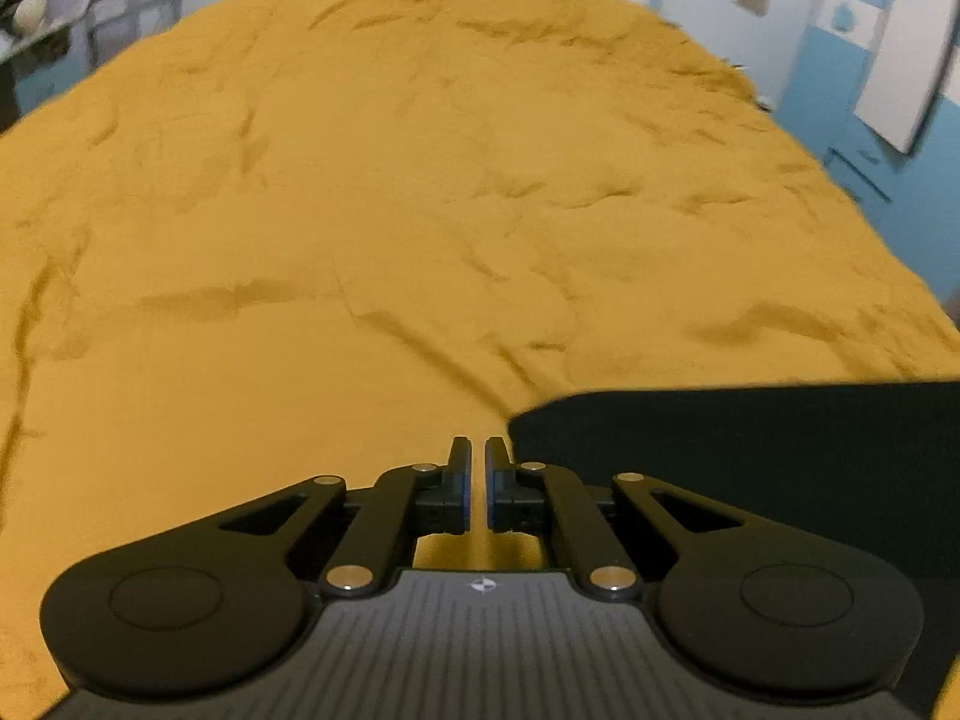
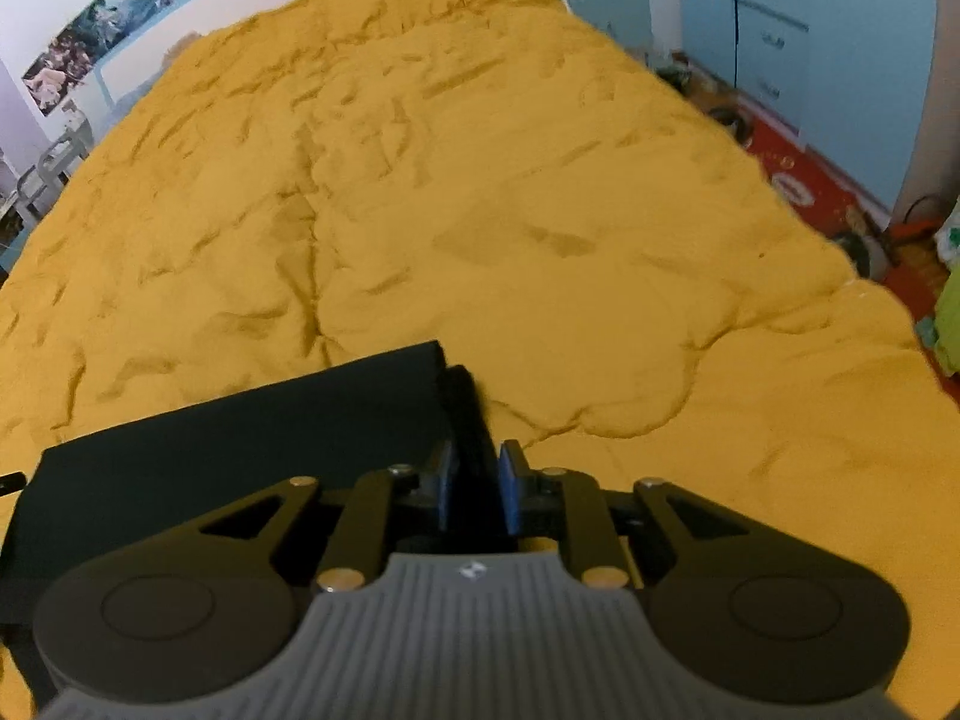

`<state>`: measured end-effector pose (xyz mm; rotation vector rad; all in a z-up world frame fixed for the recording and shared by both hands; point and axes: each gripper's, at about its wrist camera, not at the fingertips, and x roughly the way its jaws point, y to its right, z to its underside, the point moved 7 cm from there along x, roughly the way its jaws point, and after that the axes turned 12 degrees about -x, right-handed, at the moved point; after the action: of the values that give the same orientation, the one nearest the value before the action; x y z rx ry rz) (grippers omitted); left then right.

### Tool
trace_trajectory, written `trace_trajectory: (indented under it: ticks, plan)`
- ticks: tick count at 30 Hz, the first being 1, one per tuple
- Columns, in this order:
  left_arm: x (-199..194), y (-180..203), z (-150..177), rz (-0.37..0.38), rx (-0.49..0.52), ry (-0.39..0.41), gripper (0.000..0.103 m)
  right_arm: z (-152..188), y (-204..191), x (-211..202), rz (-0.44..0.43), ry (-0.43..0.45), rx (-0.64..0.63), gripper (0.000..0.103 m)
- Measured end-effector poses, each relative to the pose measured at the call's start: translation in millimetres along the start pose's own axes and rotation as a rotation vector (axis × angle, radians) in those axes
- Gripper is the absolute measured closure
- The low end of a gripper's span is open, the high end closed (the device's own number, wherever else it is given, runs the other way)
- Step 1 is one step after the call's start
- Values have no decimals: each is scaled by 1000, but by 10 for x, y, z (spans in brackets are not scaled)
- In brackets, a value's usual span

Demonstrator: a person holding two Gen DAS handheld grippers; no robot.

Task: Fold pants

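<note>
Pants (image 2: 240,450), dark, lie flat on the bed (image 2: 480,210), which is covered by a rumpled mustard sheet. In right wrist view they fill the lower left of the frame, straight folded edge running up toward centre. In left wrist view the same pants (image 1: 750,450) sit at lower right, rounded corner just beside the tong tips.

Right tongs (image 2: 477,480): narrow gap, a bunched strip of dark fabric pinched between the blue pads (image 2: 510,492), sticking up past the tips at the pants' right edge. Clamped on the pants.

Left tongs (image 1: 478,462): nearly closed, thin slit between the pads (image 1: 463,498), sheet showing through the slit. Nothing held. Tips hover over bare sheet, just left of the pants' corner; contact with fabric can't be told.

Background: blue drawers (image 2: 774,42) upper right, red rug (image 2: 804,180) on the floor at right, photos (image 2: 78,54) on the wall upper left in right view. White board (image 1: 900,78) at upper right in left view. Both frames motion-blurred.
</note>
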<state>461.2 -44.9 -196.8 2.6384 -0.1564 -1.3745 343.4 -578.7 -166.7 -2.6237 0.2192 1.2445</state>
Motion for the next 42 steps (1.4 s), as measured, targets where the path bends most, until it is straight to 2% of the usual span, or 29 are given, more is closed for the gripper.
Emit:
trace_trajectory:
  ticks: [4, 6, 11, 13, 15, 16, 22, 23, 26, 27, 31, 33, 35, 39, 42]
  plan:
    - [-525, 138, 237, 26, 123, 27, 97, 165, -313, -291, -33, 23, -11, 84]
    - [-744, 205, 394, 37, 180, 39, 87, 299, -520, -393, -75, 31, -10, 82]
    - [-1018, 263, 920, 44, 257, 8, 79, 732, -1135, -545, -135, 35, -64, 82]
    - [-1049, 284, 1090, 58, 252, -3, 77, 893, -1320, -566, -164, 29, -59, 82]
    - [-1046, 279, 1197, 66, 210, -1, 67, 1040, -1454, -578, -183, 25, -40, 82]
    - [-1026, 262, 1223, 71, 186, -1, 65, 1095, -1500, -577, -190, 24, -32, 81]
    - [-781, 141, 1228, 97, 26, -30, 63, 1239, -1658, -593, -204, 28, 5, 81]
    - [-733, 122, 1208, 98, 6, -32, 63, 1239, -1688, -586, -199, 30, 0, 81]
    - [-715, 33, 1193, 148, -89, -57, 94, 1256, -1784, -564, -205, 33, -14, 81]
    - [-733, 8, 1173, 161, -119, -61, 96, 1250, -1799, -549, -208, 34, -19, 81]
    - [-792, -26, 1204, 144, -91, -77, 98, 1273, -1849, -422, -177, 16, -38, 81]
    - [-696, -131, 1301, 110, -111, -114, 103, 1327, -1802, -277, -140, -26, -20, 82]
    - [-619, -270, 1388, 47, -129, -125, 103, 1402, -1754, -181, -137, -52, -1, 87]
    - [-698, -440, 1419, 65, -184, -118, 103, 1438, -1728, -198, -136, -49, -2, 89]
    - [-843, -438, 1322, 110, -210, -104, 103, 1413, -1724, -283, -140, -41, -11, 89]
